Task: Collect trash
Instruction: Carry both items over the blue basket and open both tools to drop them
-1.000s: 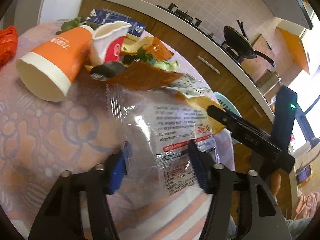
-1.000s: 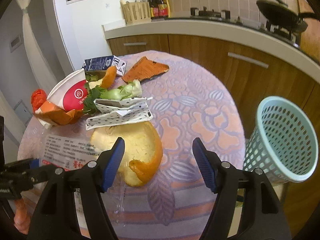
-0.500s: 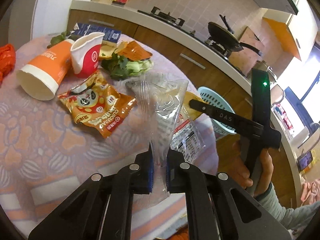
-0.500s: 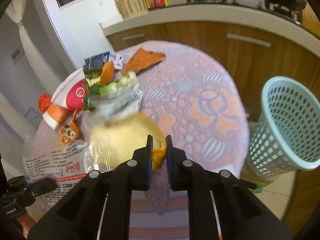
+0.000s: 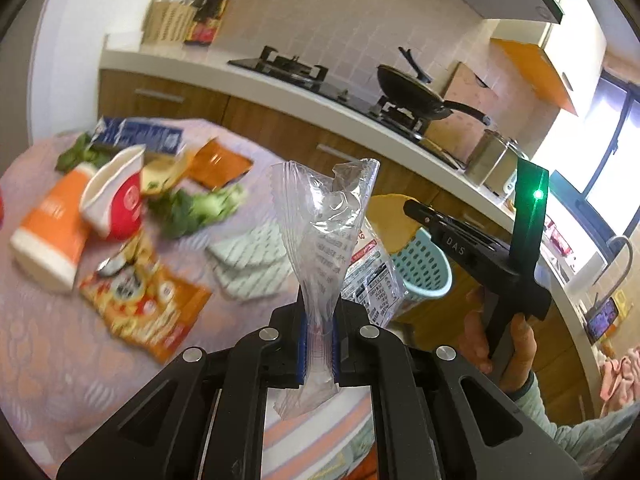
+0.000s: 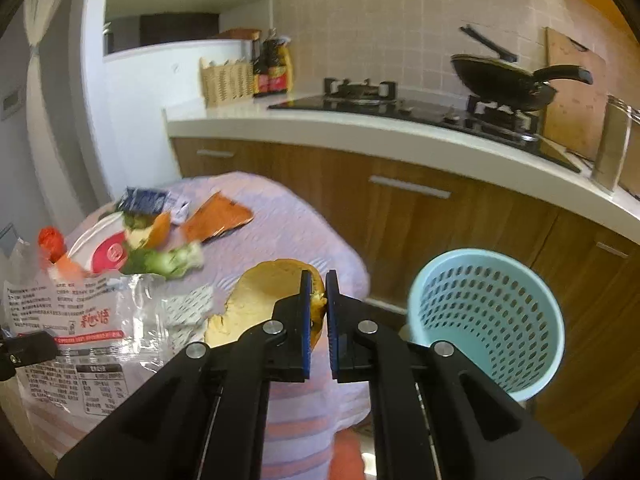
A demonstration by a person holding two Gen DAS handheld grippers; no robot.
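Note:
My left gripper (image 5: 319,334) is shut on a clear printed plastic bag (image 5: 326,216) and holds it up above the table edge; the bag also shows at the left of the right wrist view (image 6: 68,320). My right gripper (image 6: 319,312) is shut on the rim of a large yellow-orange fruit peel (image 6: 256,300), lifted off the table, just left of a light-blue basket (image 6: 486,320). The peel (image 5: 390,216) and basket (image 5: 420,268) also show in the left wrist view, with the right gripper's body beside them.
On the round floral table (image 5: 40,340) lie an orange paper cup (image 5: 50,228), a red-and-white cup (image 5: 116,196), an orange snack packet (image 5: 144,304), green vegetable scraps (image 5: 200,208), white dotted paper (image 5: 248,260) and a blue carton (image 5: 136,136). A kitchen counter (image 6: 400,136) stands behind.
Both grippers closed on their items about half a second ago and have since lifted them off the table. The bag and the peel now hang higher, closer to the basket.

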